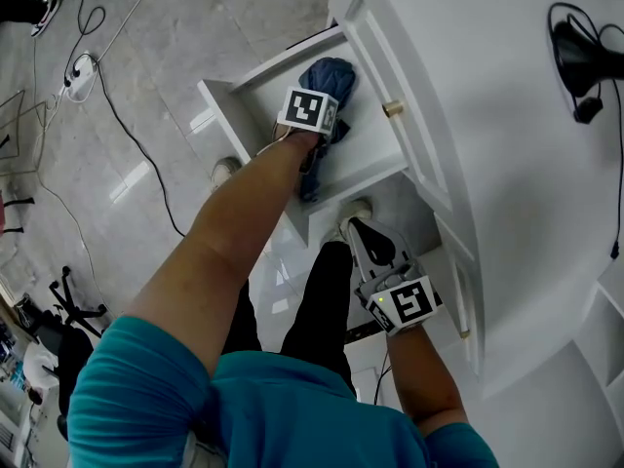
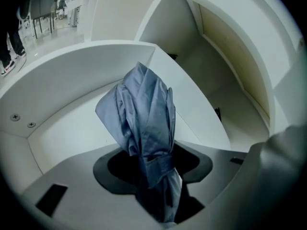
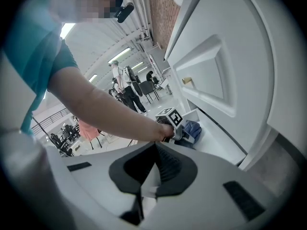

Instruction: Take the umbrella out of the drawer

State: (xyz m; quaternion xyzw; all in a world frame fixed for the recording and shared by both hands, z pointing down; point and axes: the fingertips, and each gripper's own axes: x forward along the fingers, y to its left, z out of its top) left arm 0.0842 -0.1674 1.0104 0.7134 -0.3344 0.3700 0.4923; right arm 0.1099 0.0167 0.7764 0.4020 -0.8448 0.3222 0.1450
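Observation:
A folded blue umbrella (image 1: pixel 329 74) lies in the open white drawer (image 1: pixel 229 96), which sticks out of a white cabinet (image 1: pixel 507 164). My left gripper (image 1: pixel 317 147) reaches down into the drawer and is shut on the umbrella. In the left gripper view the umbrella (image 2: pixel 144 114) runs between the jaws of the left gripper (image 2: pixel 156 176), pinched near its strap, with the drawer wall (image 2: pixel 72 80) behind it. My right gripper (image 1: pixel 357 228) hangs below the drawer front, shut and empty. In the right gripper view the right gripper (image 3: pixel 144 176) points toward the drawer and the umbrella (image 3: pixel 193 130).
A brass knob (image 1: pixel 393 108) sits on the drawer front. Cables and a power strip (image 1: pixel 80 81) lie on the glossy floor at left. A black device (image 1: pixel 577 61) rests on the cabinet top. A chair base (image 1: pixel 70 302) stands at far left.

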